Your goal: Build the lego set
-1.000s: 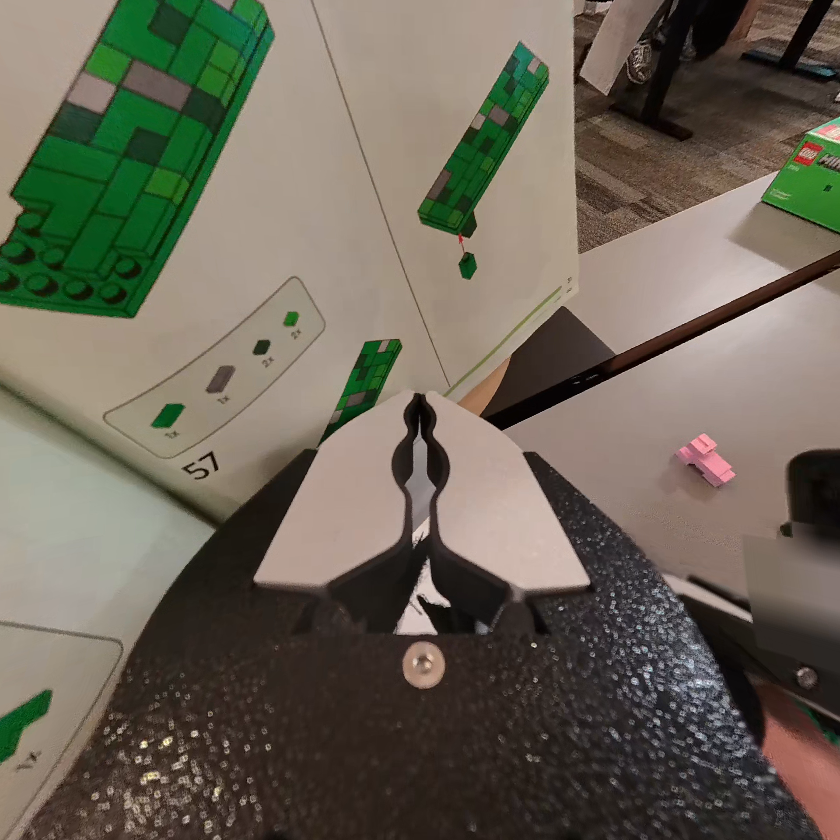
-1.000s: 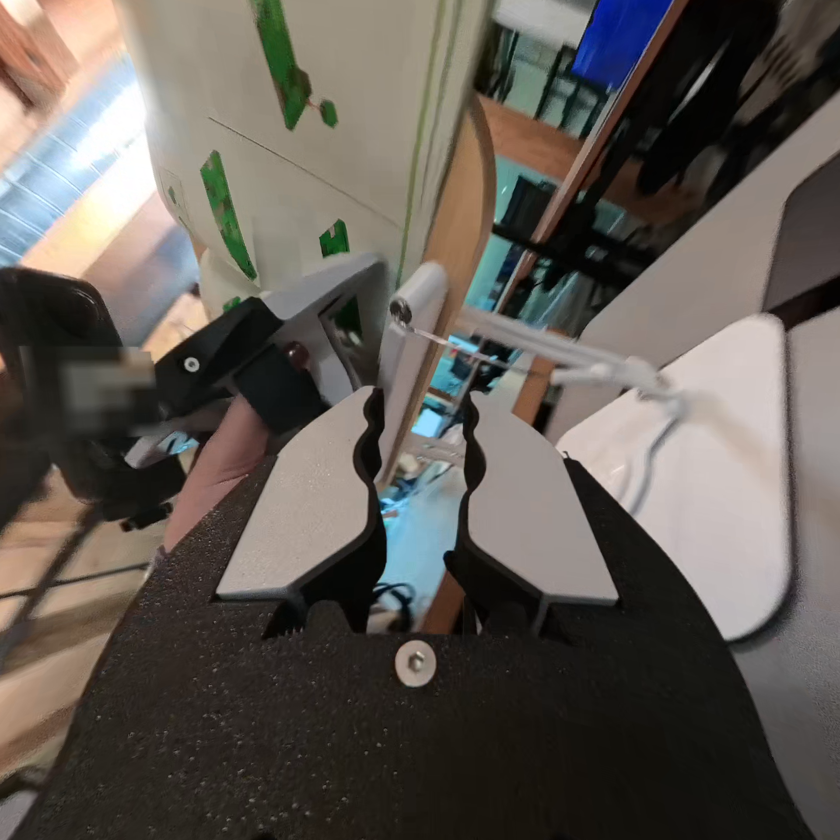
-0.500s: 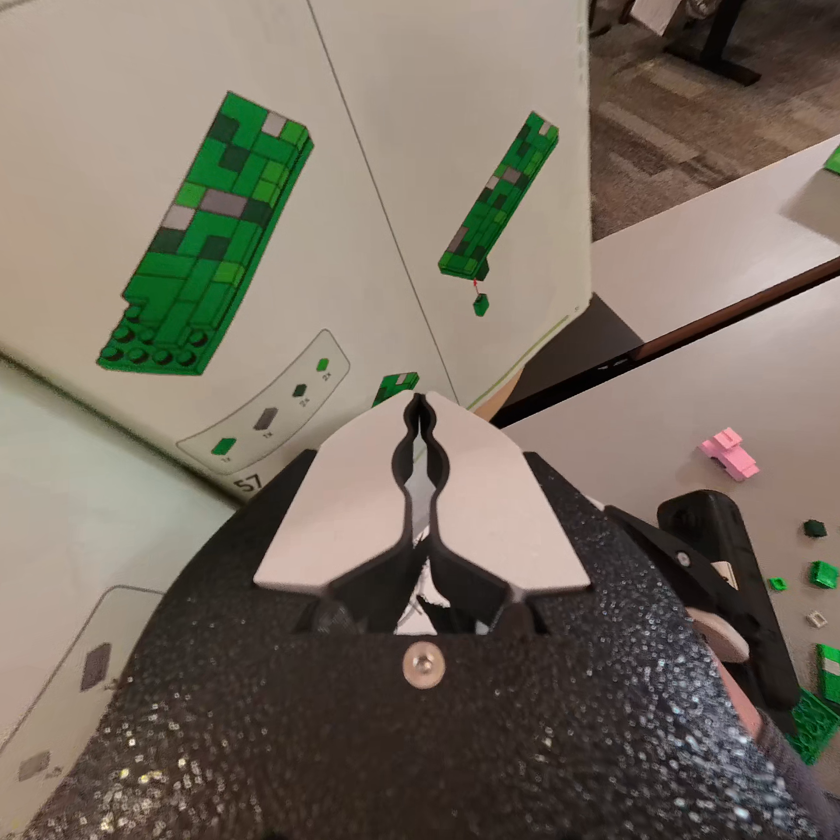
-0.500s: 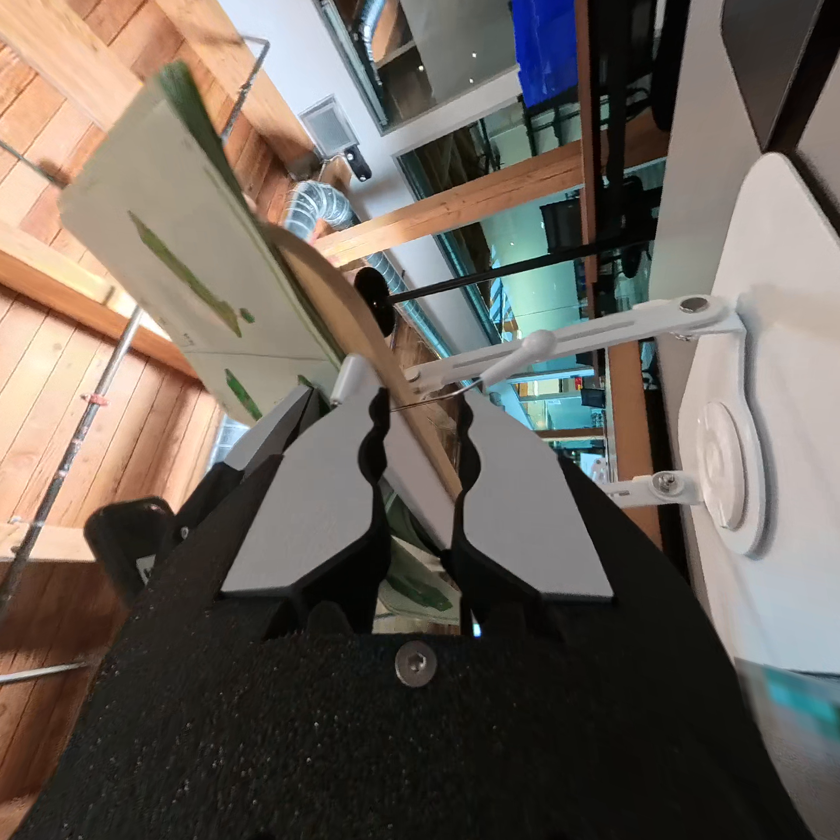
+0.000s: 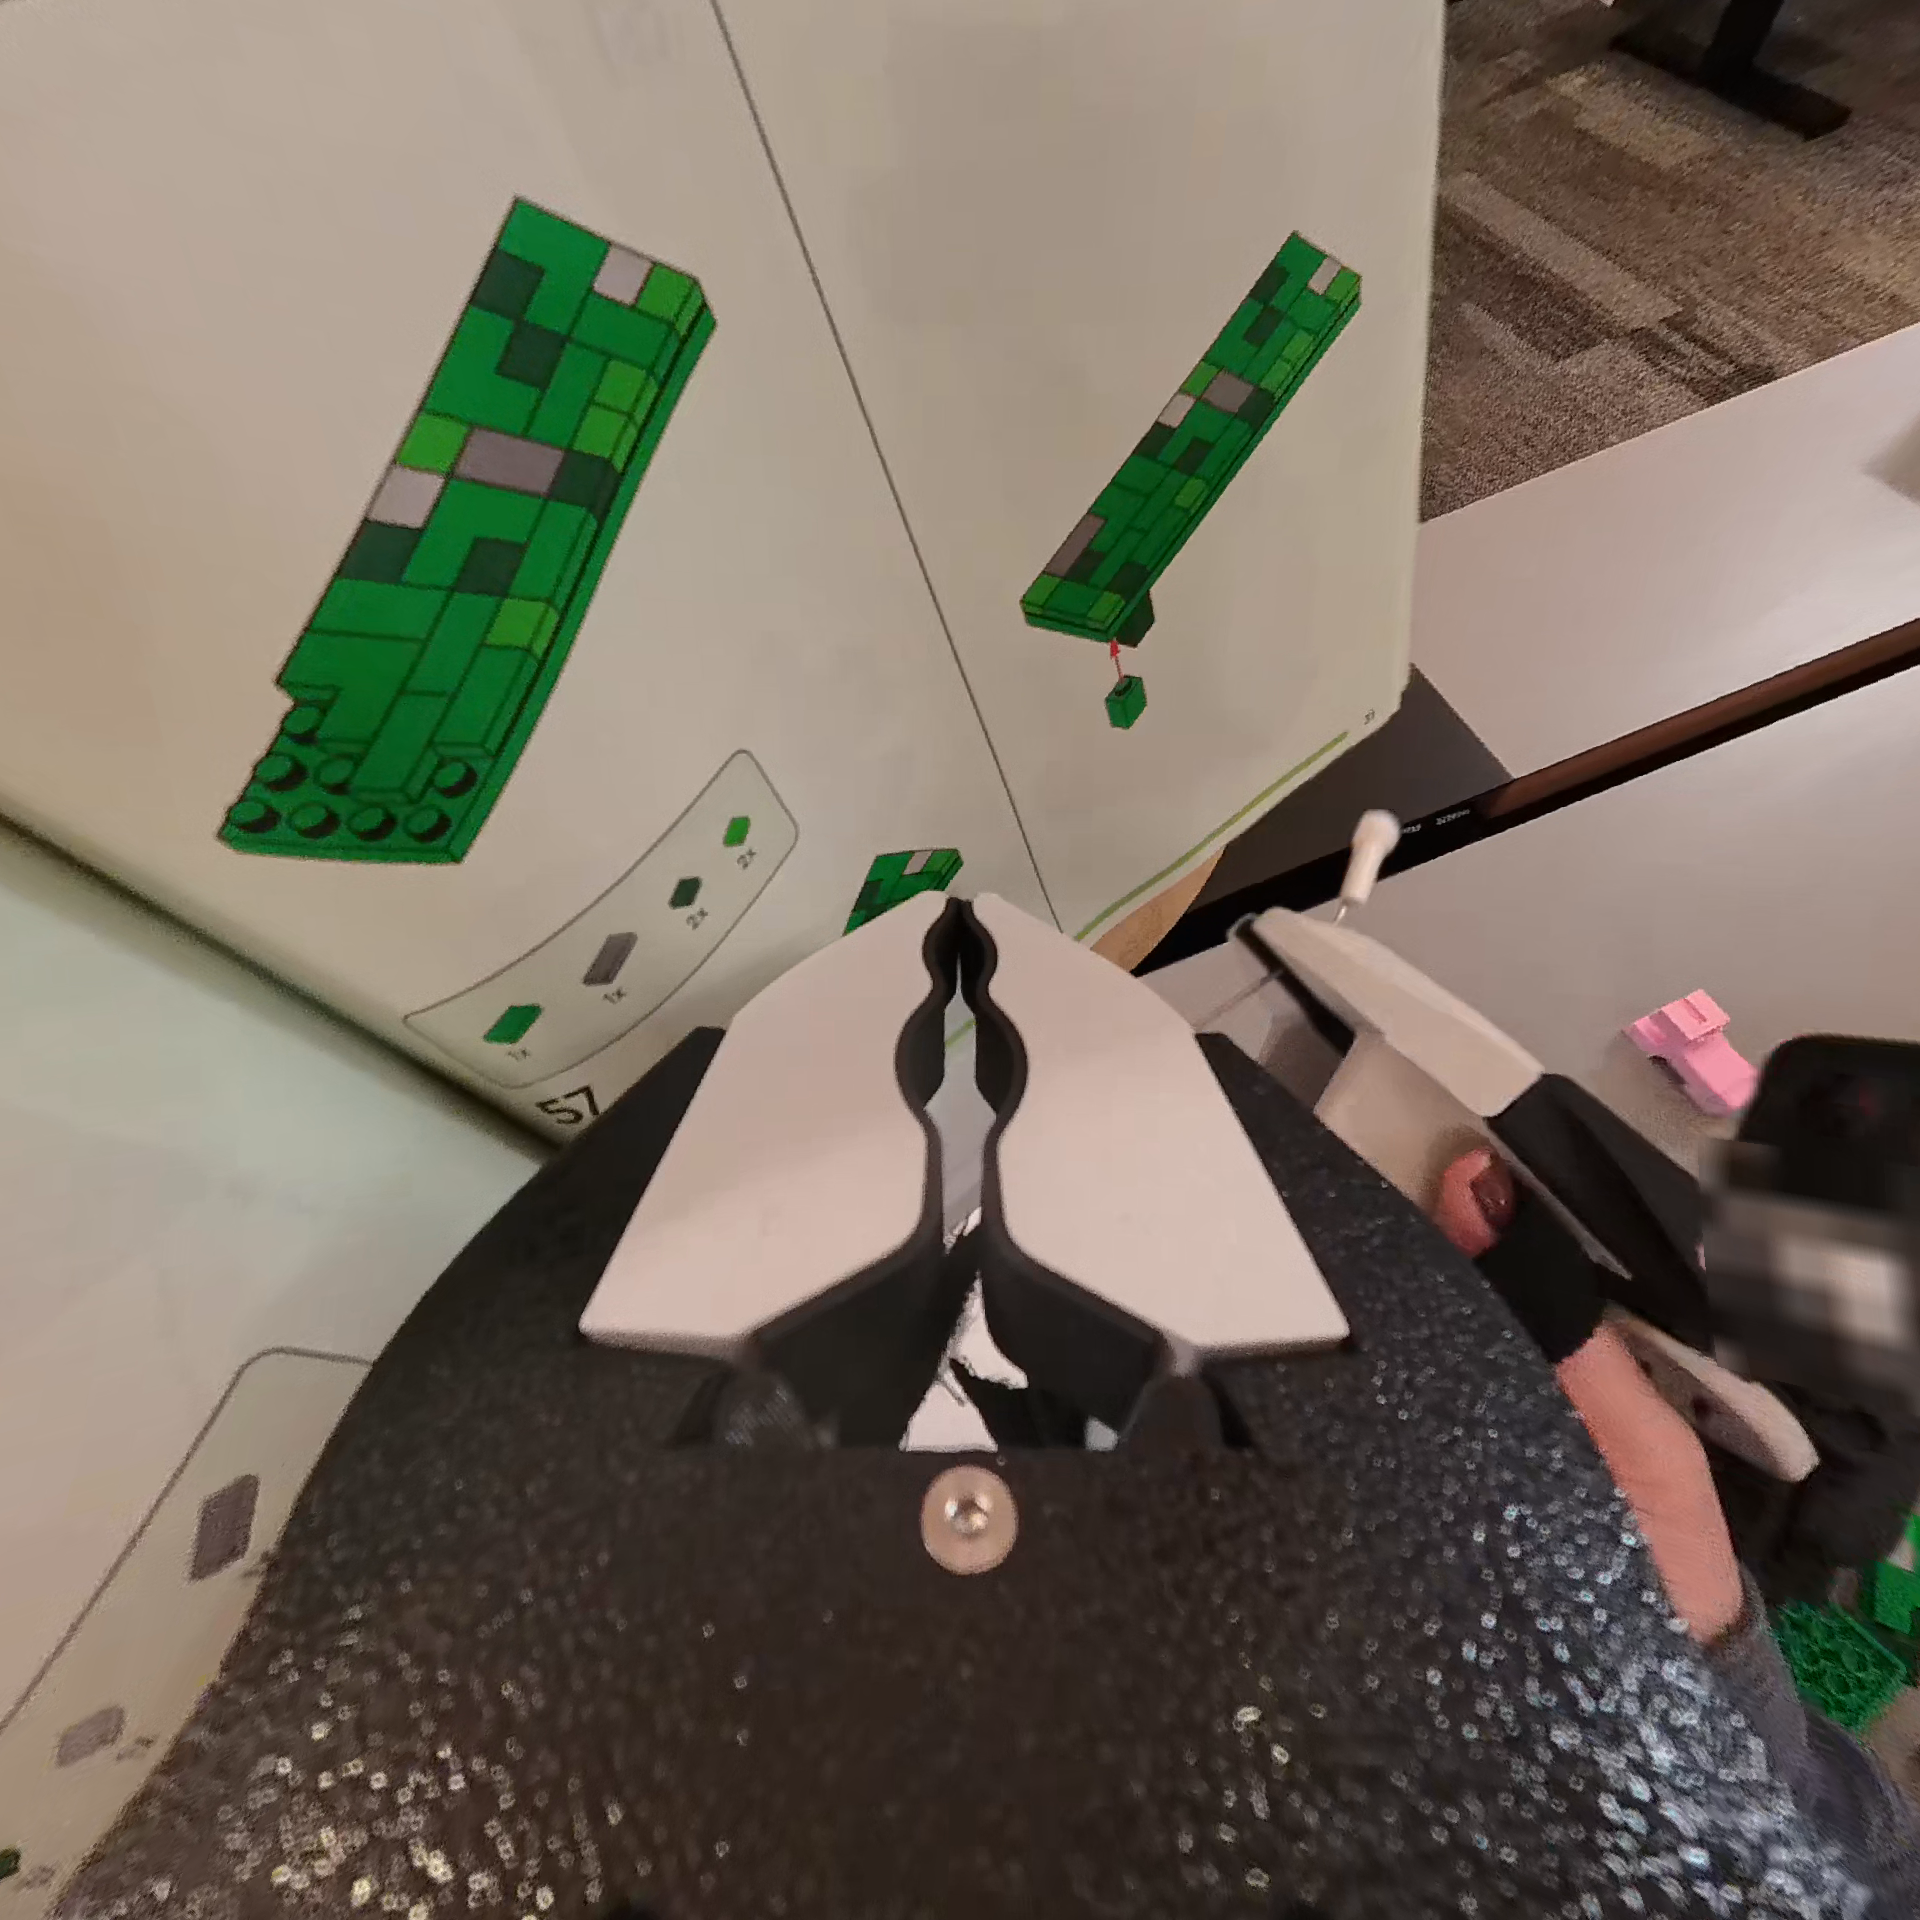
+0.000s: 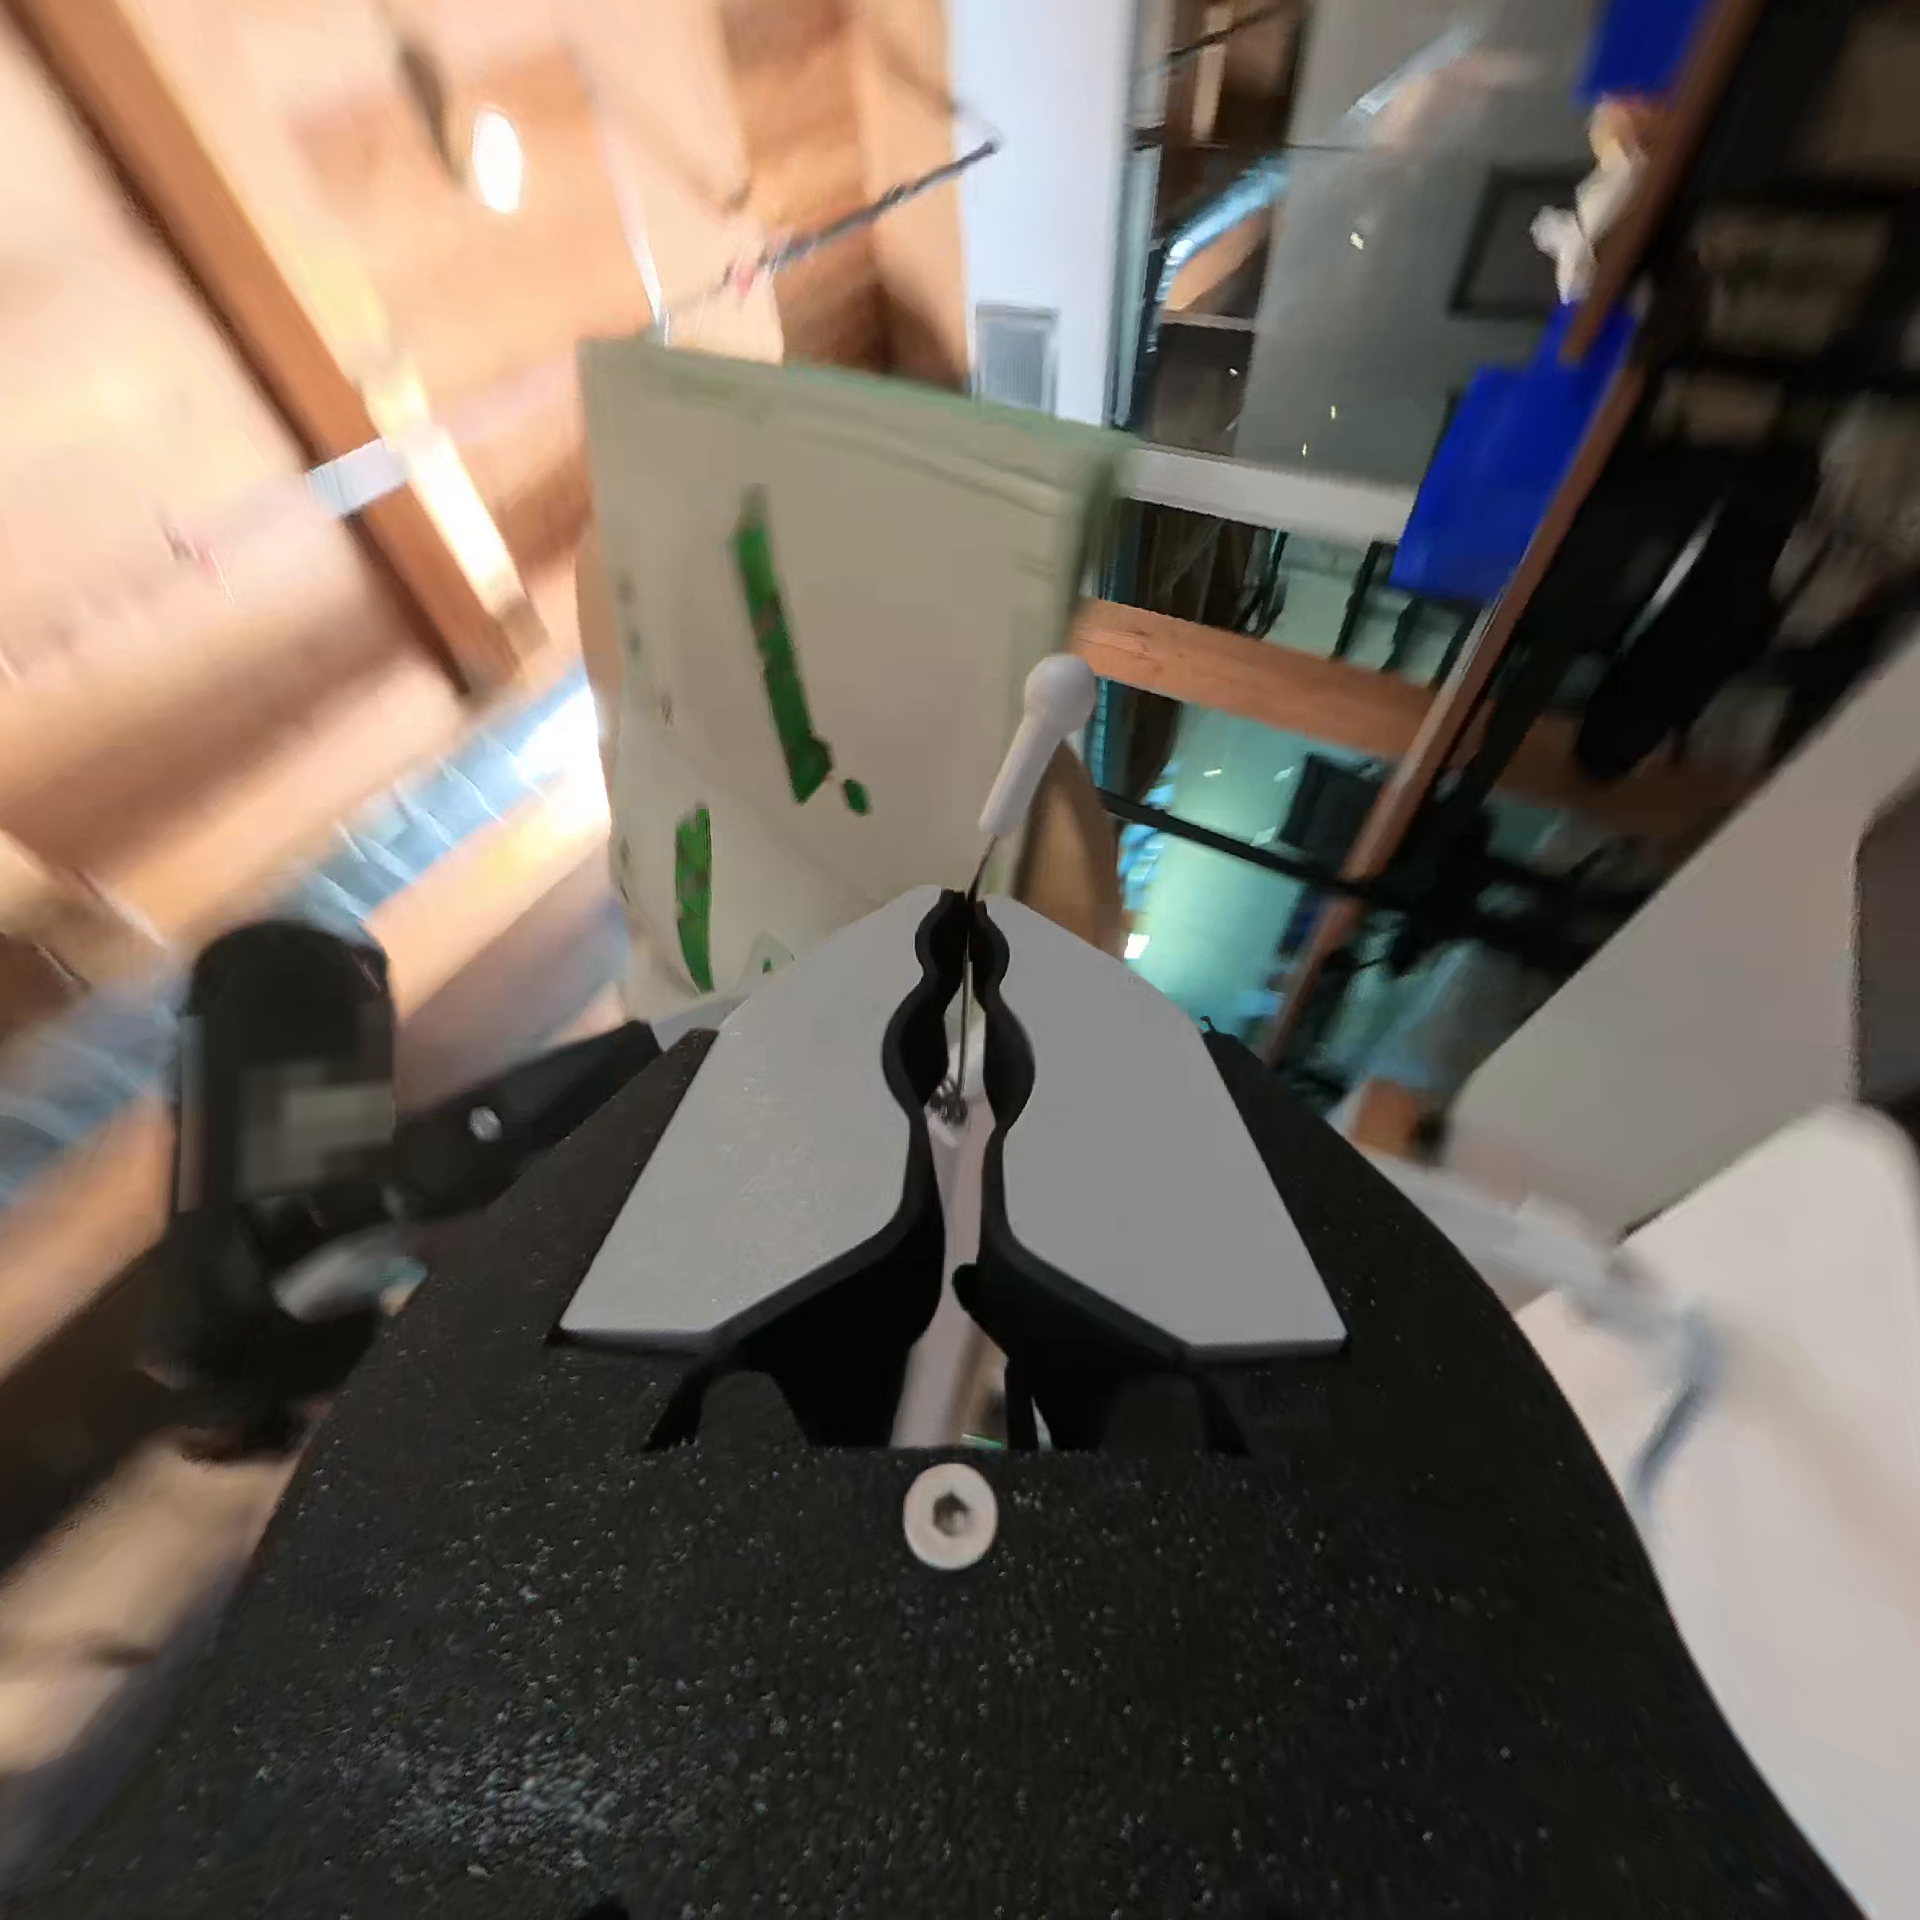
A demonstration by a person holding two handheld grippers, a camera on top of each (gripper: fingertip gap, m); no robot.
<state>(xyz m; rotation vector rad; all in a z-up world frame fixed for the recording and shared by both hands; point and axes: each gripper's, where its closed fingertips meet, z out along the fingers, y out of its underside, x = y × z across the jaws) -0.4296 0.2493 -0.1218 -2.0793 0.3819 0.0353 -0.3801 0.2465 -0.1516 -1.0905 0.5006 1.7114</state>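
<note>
Instruction booklet (image 5: 935, 312): held upright on a wooden stand, open at the green build steps, so the pages can be read.
Left tongs (image 5: 961, 920): clenched at the booklet's lower edge, apparently pinning a page flat.
Right tongs (image 6: 961, 909): clamped on the thin wire of the white-tipped page clip (image 6: 1039, 748), seemingly to swing it over the page.
Loose bricks: a pink piece (image 5: 1688, 1060) and green pieces (image 5: 1839, 1652) lie untouched on the counter (image 5: 1662, 582).
</note>
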